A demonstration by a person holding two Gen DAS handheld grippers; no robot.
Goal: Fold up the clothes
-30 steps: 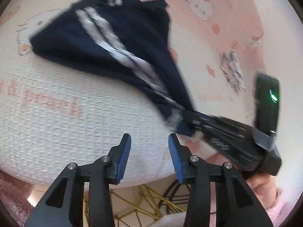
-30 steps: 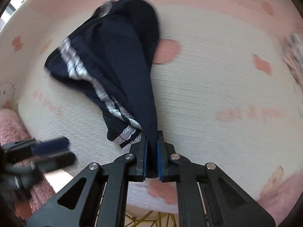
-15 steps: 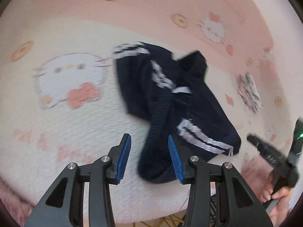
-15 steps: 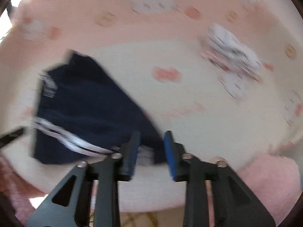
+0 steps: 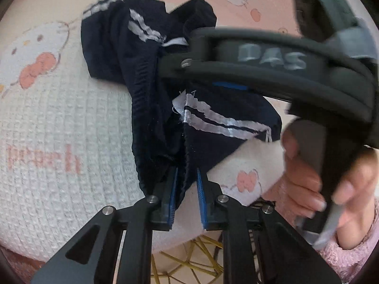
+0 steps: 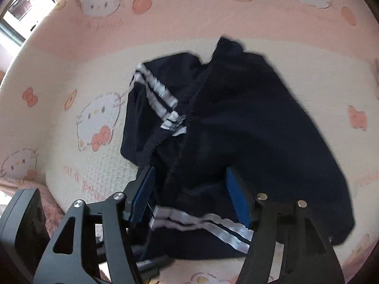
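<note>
Navy shorts with white side stripes (image 6: 236, 130) lie crumpled on a white-and-pink cartoon-cat blanket (image 6: 59, 130). The left gripper (image 5: 185, 194), whose jaws have just been closing, has a bunched fold of waistband between its blue pads, though whether they press it is unclear. The right gripper (image 6: 189, 198), whose jaws have just been opening, hovers spread over the cloth.

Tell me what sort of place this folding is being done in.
Most likely a home, perhaps a bedroom, though no frame shows it outright. The navy shorts with white side stripes lie on a pink and cream waffle-textured blanket printed with cartoon cats, and a window shows at the upper left.
</note>
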